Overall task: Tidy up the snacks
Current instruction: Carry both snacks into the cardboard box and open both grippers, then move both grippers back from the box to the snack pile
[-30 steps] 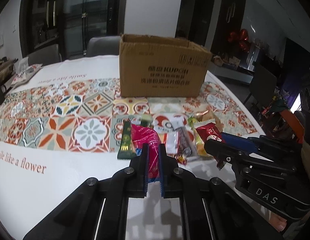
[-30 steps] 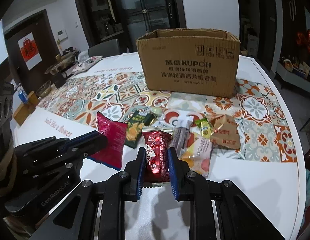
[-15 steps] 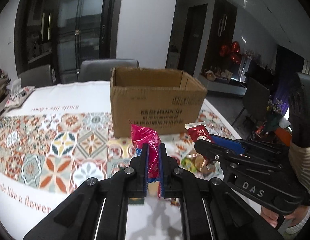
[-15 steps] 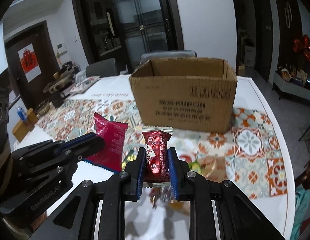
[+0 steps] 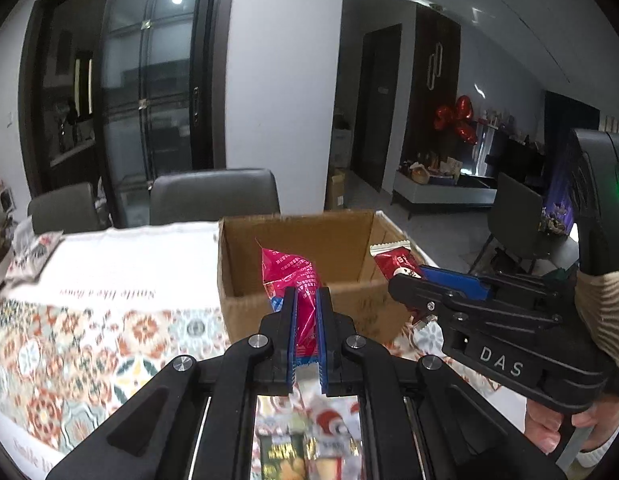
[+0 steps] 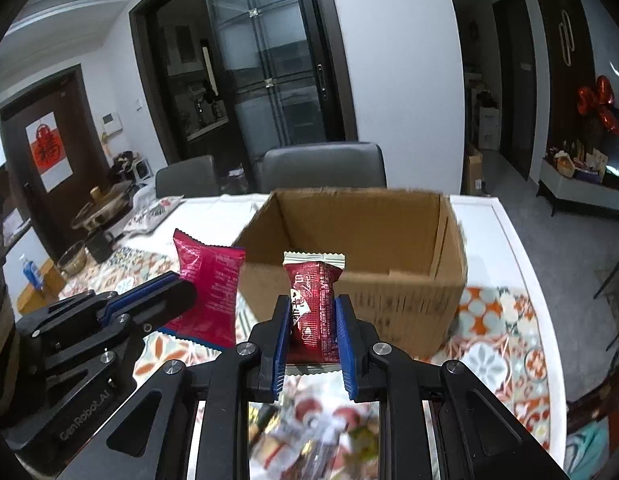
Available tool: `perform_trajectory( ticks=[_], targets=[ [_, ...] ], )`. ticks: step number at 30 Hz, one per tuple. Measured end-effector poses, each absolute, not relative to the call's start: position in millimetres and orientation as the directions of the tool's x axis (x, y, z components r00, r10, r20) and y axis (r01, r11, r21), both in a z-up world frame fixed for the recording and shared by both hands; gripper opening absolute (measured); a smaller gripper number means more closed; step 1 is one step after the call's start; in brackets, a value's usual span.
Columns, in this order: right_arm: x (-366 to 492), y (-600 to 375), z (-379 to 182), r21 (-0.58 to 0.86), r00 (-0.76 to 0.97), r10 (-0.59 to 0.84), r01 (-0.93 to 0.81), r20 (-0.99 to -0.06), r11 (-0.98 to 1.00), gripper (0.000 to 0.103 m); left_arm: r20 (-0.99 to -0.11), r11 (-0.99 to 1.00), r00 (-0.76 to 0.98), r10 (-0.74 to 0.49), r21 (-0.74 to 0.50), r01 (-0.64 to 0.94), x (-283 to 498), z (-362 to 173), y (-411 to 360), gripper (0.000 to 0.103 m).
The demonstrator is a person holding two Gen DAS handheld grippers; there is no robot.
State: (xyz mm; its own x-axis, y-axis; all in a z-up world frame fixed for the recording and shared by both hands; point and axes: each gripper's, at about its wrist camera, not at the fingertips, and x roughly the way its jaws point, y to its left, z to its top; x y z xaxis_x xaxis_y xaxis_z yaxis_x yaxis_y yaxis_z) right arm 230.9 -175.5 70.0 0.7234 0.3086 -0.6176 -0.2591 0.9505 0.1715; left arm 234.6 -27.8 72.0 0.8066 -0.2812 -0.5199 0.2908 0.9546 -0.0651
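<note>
Left gripper [image 5: 307, 312] is clamped nearly closed on a magenta snack packet [image 5: 295, 280], gripped at its lower half between the blue pads, upper part standing up above the fingertips; packet is held in the air in front of the near wall of the open cardboard box [image 5: 301, 264], top corner overlapping the box opening in the left wrist view. Right gripper [image 6: 312, 320] is closed to the width of a dark red snack pack [image 6: 313, 304], pinched across its middle, crimped white top edge upright above the pads, bottom edge showing below them; pack is held just short of the box's near rim. In the right wrist view the magenta packet is seen to the left of the red pack, both near the front of the box, apart from each other. Box sits on the patterned tablecloth [image 6: 505, 320], interior visible, contents cannot be told. Remaining snacks [image 5: 301, 452] are seen blurred on the table below both grippers, nearer the camera than the box
</note>
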Motion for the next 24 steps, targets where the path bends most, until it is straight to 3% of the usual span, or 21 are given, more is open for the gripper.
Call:
perform_trajectory(
  ticks=[18, 19, 21, 22, 23, 24],
  targets=[
    [320, -179, 81, 0.116, 0.685, 0.248, -0.233, -0.685, 0.966, 0.024, -0.606, 0.954, 0.748, -0.272, -0.071, 0.291, 342, 74, -35, 0.012],
    [325, -179, 79, 0.119, 0.682, 0.246, -0.229, -0.689, 0.966, 0.024, -0.611, 0.955, 0.745, -0.268, -0.068, 0.287, 345, 75, -36, 0.015],
    [331, -179, 77, 0.117, 0.679, 0.243, -0.226, -0.693, 0.967, 0.03, -0.625, 0.963, 0.741, -0.245, -0.065, 0.263, 351, 73, -33, 0.035],
    [332, -179, 76, 0.103, 0.681, 0.218, -0.206, -0.7, 0.973, 0.047, -0.627, 0.968, 0.744, -0.232, -0.07, 0.243, 349, 72, -29, 0.049],
    [332, -180, 75, 0.094, 0.686, 0.198, -0.187, -0.7, 0.978, 0.057, -0.626, 0.969, 0.746, -0.227, -0.069, 0.237, 346, 71, -27, 0.051],
    [331, -182, 75, 0.09, 0.693, 0.189, -0.177, -0.695, 0.98, 0.057, -0.626, 0.97, 0.748, -0.222, -0.062, 0.236, 341, 71, -25, 0.051]
  ],
)
